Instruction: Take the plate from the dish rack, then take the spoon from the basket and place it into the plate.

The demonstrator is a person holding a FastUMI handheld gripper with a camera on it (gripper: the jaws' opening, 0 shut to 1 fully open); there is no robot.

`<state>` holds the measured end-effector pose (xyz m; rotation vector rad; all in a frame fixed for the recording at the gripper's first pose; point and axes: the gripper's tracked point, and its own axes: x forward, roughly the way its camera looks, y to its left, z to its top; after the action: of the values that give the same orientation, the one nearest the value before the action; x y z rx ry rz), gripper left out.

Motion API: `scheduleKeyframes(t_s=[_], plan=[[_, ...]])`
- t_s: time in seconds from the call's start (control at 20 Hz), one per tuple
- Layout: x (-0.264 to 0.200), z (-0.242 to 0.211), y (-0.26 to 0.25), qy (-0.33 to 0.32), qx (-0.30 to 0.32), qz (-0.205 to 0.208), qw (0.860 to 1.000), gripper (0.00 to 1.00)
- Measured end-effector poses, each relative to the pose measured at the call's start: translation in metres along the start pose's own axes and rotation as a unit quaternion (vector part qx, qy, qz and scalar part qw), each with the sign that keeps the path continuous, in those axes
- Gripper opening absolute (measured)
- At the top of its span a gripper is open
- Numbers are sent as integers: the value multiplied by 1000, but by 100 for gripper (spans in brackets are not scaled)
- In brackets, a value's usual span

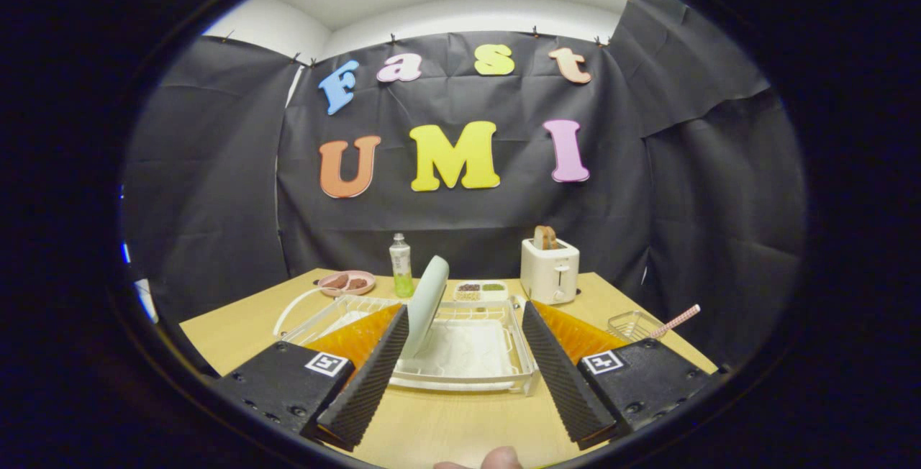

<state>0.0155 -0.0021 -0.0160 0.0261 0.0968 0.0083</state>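
The jaws stand wide apart, holding nothing, the gripper (466,375) level over the tabletop (446,422). Just ahead, between them, sits the dish rack (460,354). In its left side the plate (426,305) stands on edge, leaning right. Right of the rack a basket (633,325) holds the spoon (676,321), handle pointing up-right. Behind the rack stands a toaster (550,271).

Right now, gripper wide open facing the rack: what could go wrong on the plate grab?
1. The plate stands on edge, leaning in the dish rack, off toward one finger of the open gripper; an uncentred close could tip it.
2. The bottle just behind could get knocked on overshoot.
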Motion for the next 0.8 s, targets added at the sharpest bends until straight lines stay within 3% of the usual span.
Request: scheduleKeyframes(t_s=[0.35,0.8], plan=[[19,-8,8,67,-10,53,996,100],[72,43,2,162,20,87,983,100]])
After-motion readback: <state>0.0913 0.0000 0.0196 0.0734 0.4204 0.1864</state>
